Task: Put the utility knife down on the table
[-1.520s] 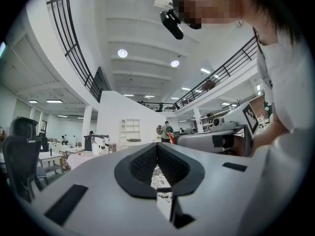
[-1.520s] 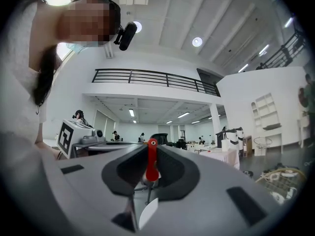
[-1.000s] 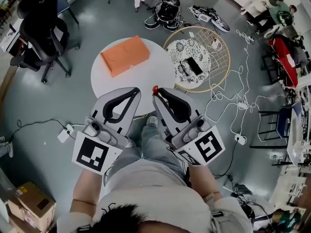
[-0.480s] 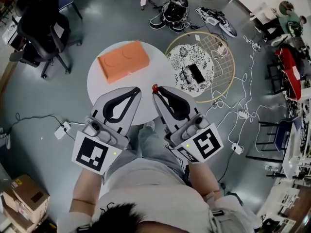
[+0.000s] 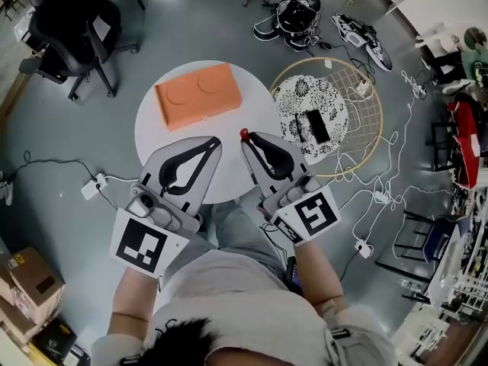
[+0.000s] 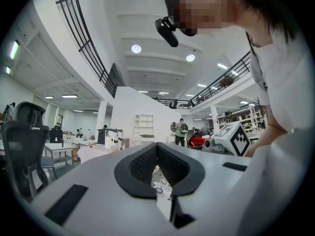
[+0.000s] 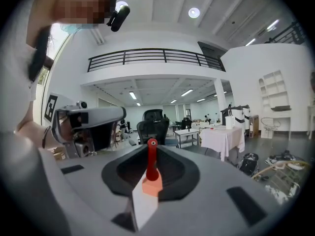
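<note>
- The person holds two grey grippers side by side over their lap, both pointing away from them toward a round white table [image 5: 169, 139].
- The right gripper [image 5: 247, 139] is clamped on the utility knife [image 7: 151, 170]. The knife is red with an orange section and stands upright between the closed jaws.
- In the head view, only the knife's red end shows. It pokes out past the jaw tips, over the near right part of the table top.
- The knife is in the gripper's hold and is not lying on the table.
- The left gripper [image 5: 213, 142] has its jaws closed together at the tips, with nothing held between them. Its tips also reach over the table's near edge, just left of the right gripper.
- An orange box [image 5: 198, 94] lies flat on the far part of the table, well apart from both grippers.
- Right of the table stands a round gold wire frame [image 5: 380, 124]. It holds a black-and-white patterned cloth [image 5: 299, 97] with a flat black object [image 5: 314, 126] on it.
- A black office chair [image 5: 72, 17] stands on the grey floor at far left.
- White cables trail over the floor at right.
</note>
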